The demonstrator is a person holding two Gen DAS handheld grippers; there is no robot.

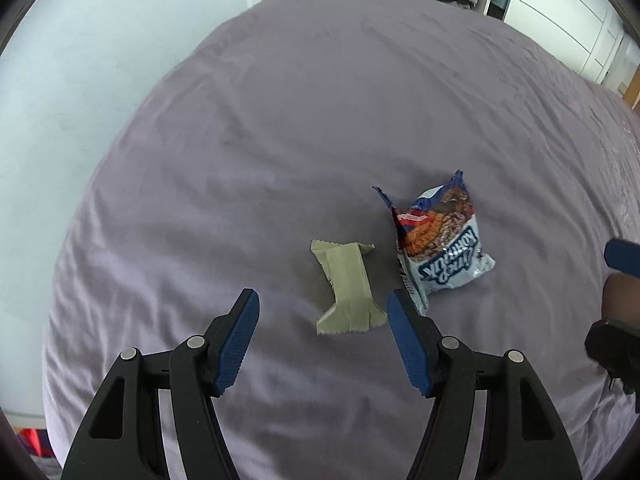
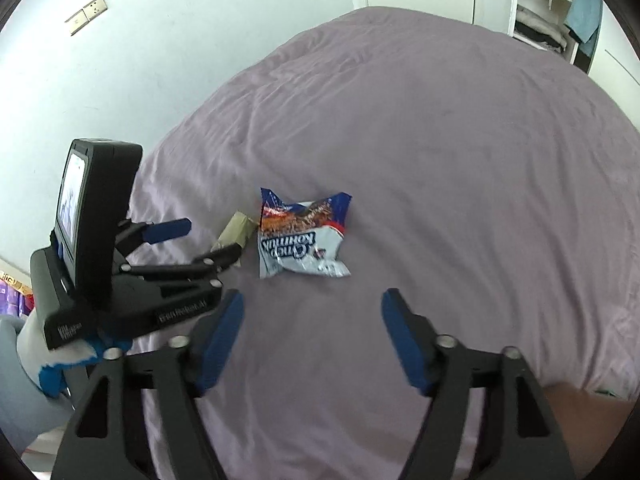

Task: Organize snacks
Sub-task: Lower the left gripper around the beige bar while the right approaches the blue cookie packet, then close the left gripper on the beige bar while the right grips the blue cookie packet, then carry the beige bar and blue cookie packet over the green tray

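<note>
A grey-green wrapped bar (image 1: 347,287) lies on the purple bedspread (image 1: 320,120), just ahead of my open, empty left gripper (image 1: 322,308). A blue-and-white snack bag (image 1: 438,240) lies to its right, touching the right finger's tip. In the right wrist view the same bag (image 2: 302,236) lies ahead of my open, empty right gripper (image 2: 312,308), and the bar (image 2: 236,230) sits left of it, partly hidden behind the left gripper (image 2: 200,244), which is open around it.
The bedspread (image 2: 440,140) fills most of both views. A pale wall (image 2: 160,60) runs along the left. Open wardrobe shelves with folded clothes (image 2: 548,12) stand at the far right.
</note>
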